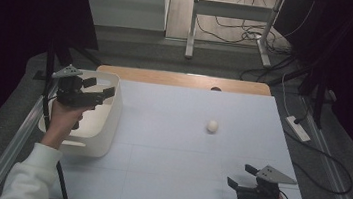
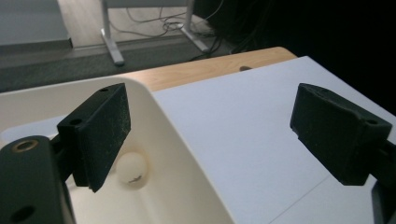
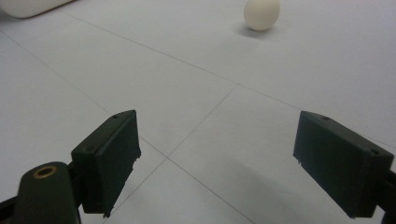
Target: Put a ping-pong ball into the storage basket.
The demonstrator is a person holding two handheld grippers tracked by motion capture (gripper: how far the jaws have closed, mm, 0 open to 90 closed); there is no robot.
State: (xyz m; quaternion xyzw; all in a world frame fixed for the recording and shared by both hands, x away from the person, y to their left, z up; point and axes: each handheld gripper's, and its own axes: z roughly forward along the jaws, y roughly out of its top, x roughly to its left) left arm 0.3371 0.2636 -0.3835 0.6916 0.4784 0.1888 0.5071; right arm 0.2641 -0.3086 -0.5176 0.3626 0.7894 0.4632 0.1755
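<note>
High view, left of frame: the left gripper [image 1: 96, 89] hangs over a white plastic bin [image 1: 105, 136], jaws released and holding nothing. Left gripper view shows one white egg-shaped ball [image 2: 132, 169] lying on the bin's floor, at the lower left of that frame, partly behind a black jaw. A second egg-shaped ball [image 1: 212, 125] sits alone on the white tabletop [image 1: 165, 179], right of centre and well apart from the bin. At lower right, the right gripper [image 1: 239, 175] rests low by the table's near edge, jaws spread and empty, facing that ball. Judged from this, one ball is binned and one remains. Most of the bin's interior is hidden by the hand; a dark mark on the binned ball is unclear.
</note>
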